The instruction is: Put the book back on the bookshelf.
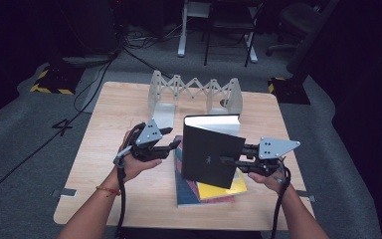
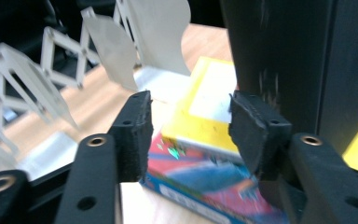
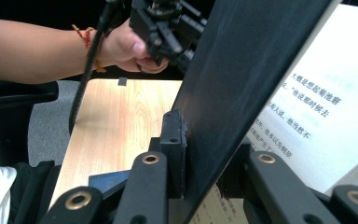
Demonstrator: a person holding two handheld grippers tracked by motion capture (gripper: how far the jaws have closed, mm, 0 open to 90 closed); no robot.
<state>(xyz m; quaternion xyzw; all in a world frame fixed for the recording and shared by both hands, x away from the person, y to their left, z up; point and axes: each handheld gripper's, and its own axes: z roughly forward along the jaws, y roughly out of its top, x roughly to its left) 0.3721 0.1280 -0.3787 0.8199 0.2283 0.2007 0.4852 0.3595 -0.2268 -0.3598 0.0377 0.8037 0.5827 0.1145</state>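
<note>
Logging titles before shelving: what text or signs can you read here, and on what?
"4": floor marking left of the table.
Open page of the black book: printed Chinese lines, too blurred to quote reliably.
Colourful book in the stack: cover print blurred, unreadable.
Black book's cover emblem: too small.

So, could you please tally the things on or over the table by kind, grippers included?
Books: 3 – black book held upright, yellow book, colourful book lying beneath
Expandable book rack: 1
Grippers: 2 – left gripper, right gripper
Total: 6
</note>
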